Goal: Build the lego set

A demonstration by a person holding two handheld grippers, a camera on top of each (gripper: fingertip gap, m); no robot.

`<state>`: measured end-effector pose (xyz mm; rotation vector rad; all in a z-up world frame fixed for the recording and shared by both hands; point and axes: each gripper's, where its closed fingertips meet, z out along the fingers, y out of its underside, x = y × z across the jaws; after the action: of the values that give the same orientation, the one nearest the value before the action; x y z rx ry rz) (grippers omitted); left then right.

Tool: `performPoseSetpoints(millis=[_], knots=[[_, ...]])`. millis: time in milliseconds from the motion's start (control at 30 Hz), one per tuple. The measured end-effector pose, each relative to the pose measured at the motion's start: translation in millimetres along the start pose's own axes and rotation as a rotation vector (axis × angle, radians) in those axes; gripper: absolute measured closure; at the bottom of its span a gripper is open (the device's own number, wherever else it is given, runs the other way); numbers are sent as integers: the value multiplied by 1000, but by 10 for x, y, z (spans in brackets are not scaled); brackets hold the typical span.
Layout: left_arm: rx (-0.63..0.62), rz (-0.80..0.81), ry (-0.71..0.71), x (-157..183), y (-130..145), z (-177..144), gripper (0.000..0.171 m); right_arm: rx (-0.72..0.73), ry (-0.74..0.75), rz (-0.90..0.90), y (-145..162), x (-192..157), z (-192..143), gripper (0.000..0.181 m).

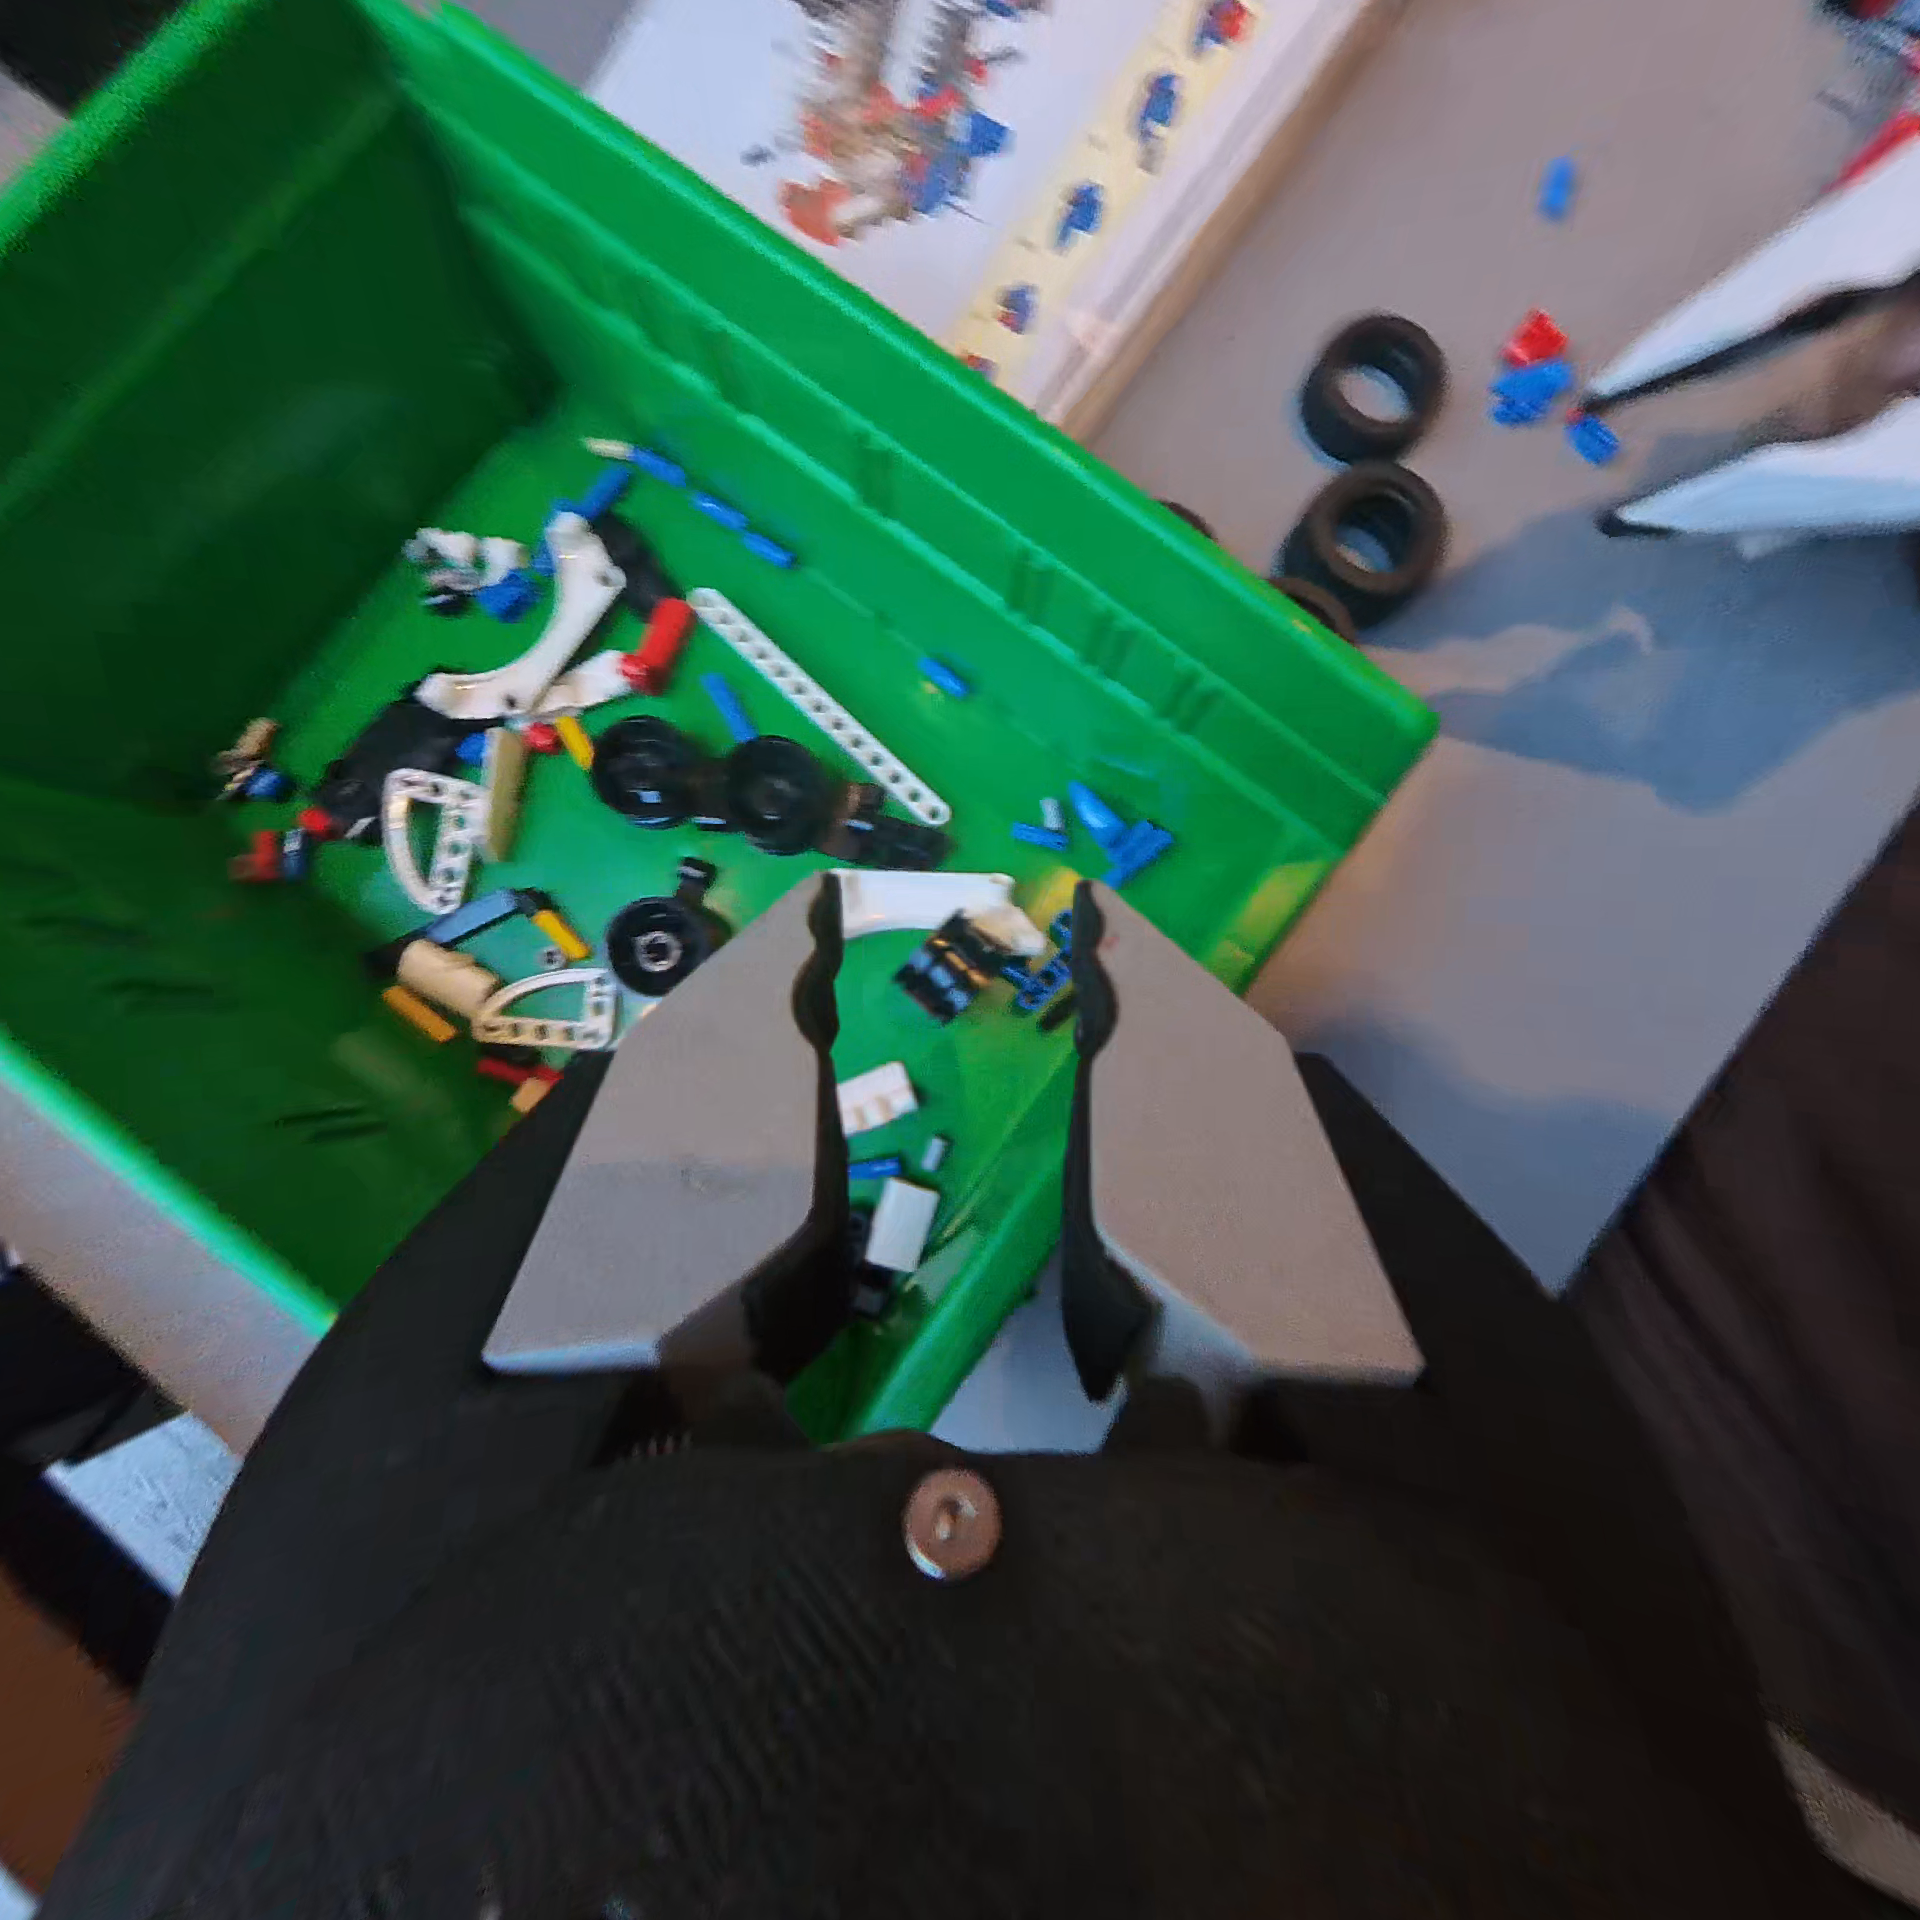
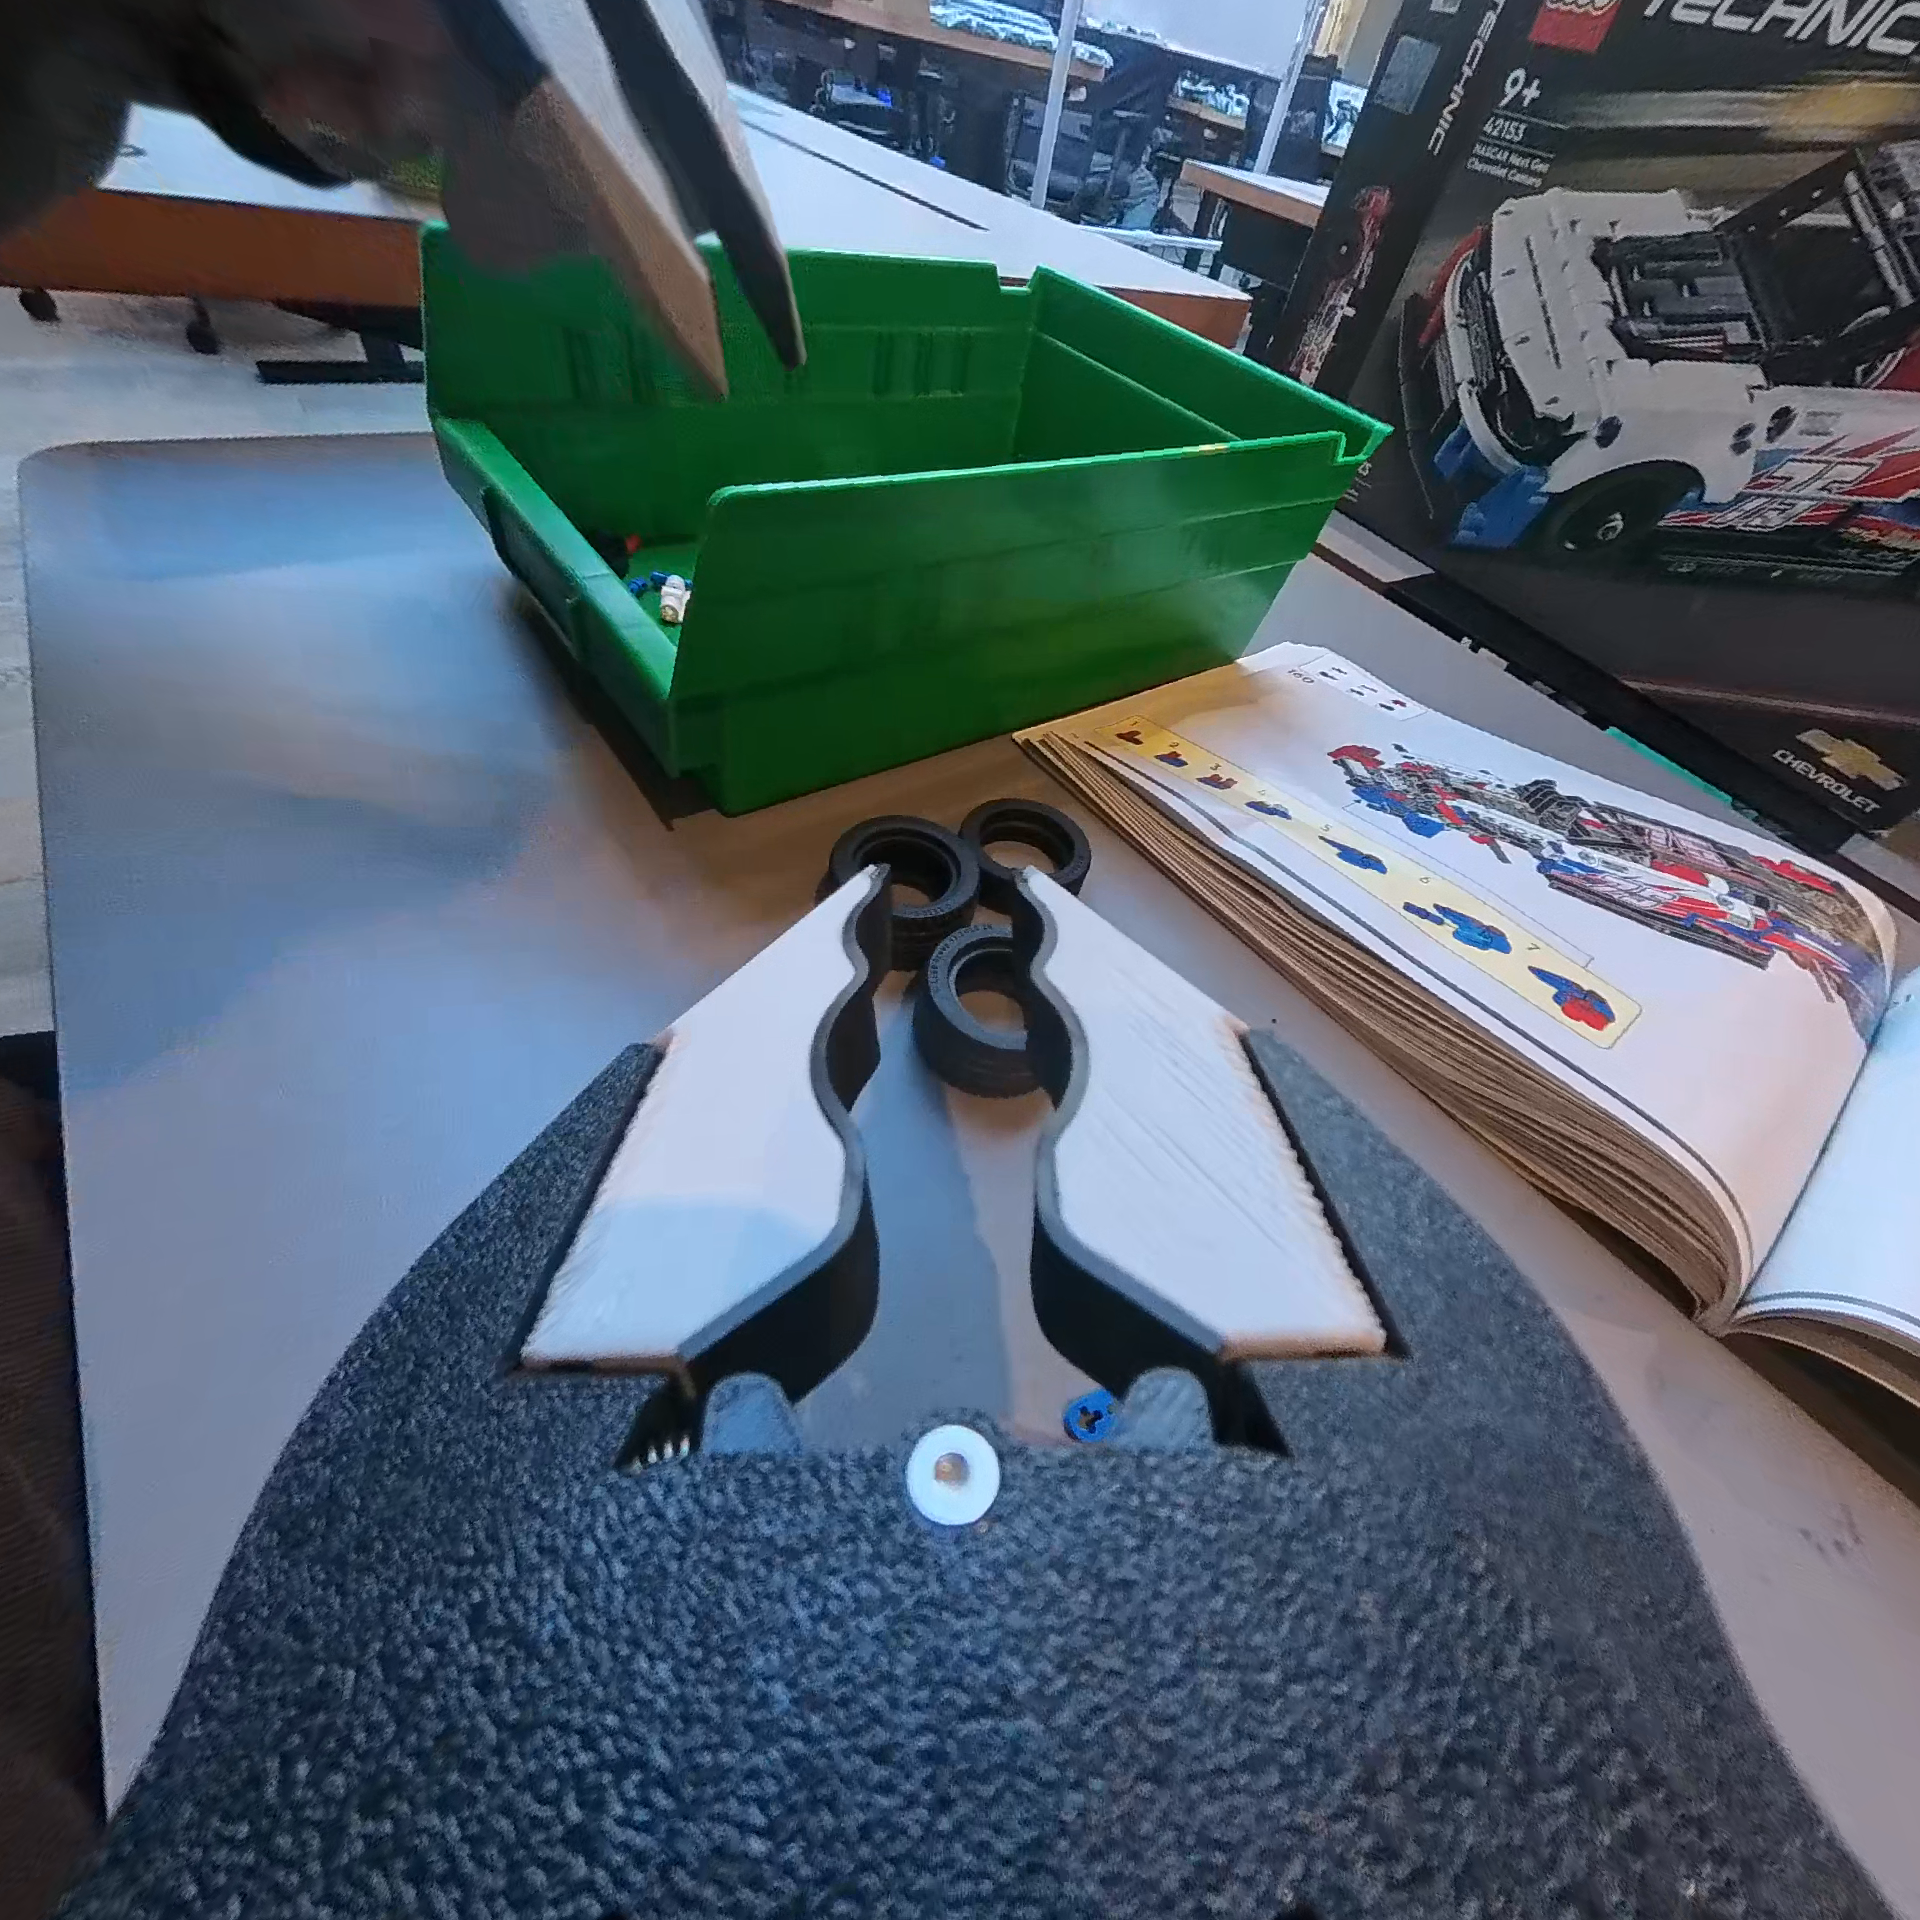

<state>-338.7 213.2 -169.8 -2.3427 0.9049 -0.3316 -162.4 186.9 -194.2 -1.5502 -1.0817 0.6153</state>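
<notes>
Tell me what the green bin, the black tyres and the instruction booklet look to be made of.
Green bin: rigid moulded plastic, slightly glossy, with ribbed walls and soft highlights.
Black tyres: probably rubber, matte, with tread grooves around the outside.
Instruction booklet: paper, smooth printed pages; the stacked page edges show along its side.

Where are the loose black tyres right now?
The black tyres lie on the table, outside the green bin, between it and the right gripper, left of the open instruction book.
</notes>
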Motion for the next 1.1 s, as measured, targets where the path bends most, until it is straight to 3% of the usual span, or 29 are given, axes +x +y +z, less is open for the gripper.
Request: performPoseSetpoints(millis=[67, 200, 300, 433, 533, 633, 667, 733, 833, 900, 1033, 1100], knots=[[28, -41, -36, -108, -35, -20, 131, -1, 4, 1, 2, 6, 1, 159], [32, -29, 67, 46, -14, 32, 134, -8, 7, 0, 12, 10, 10, 159], [-33, -12, 40, -47, 89, 124, 136, -20, 8, -5, 28, 7, 25, 159], [-169, -8, 169, 75, 282, 292, 143, -33, 12, -17, 45, 1, 39, 159], [-259, 8, 160, 51, 342, 421, 147, -37, 17, -20, 51, 4, 45, 159], [-253, 52, 0, -219, 243, 407, 161, -35, 15, -14, 49, 7, 44, 159], [-215, 51, -78, -362, 153, 359, 171, -35, 14, -12, 49, 8, 43, 159], [-128, 2, -218, -661, -32, 222, 171, -37, 10, -7, 53, 10, 47, 159], [-25, -106, -250, -870, -218, 91, 171, -45, 4, -5, 63, 6, 57, 160], [-13, -119, -257, -937, -246, 40, 171, -46, 1, -5, 65, 2, 59, 160], [15, -92, -408, -1233, -265, -162, 171, -50, -3, 0, 71, 3, 64, 161], [54, -155, -403, -1318, -306, -206, 171, -60, -10, 1, 85, -3, 76, 163]])
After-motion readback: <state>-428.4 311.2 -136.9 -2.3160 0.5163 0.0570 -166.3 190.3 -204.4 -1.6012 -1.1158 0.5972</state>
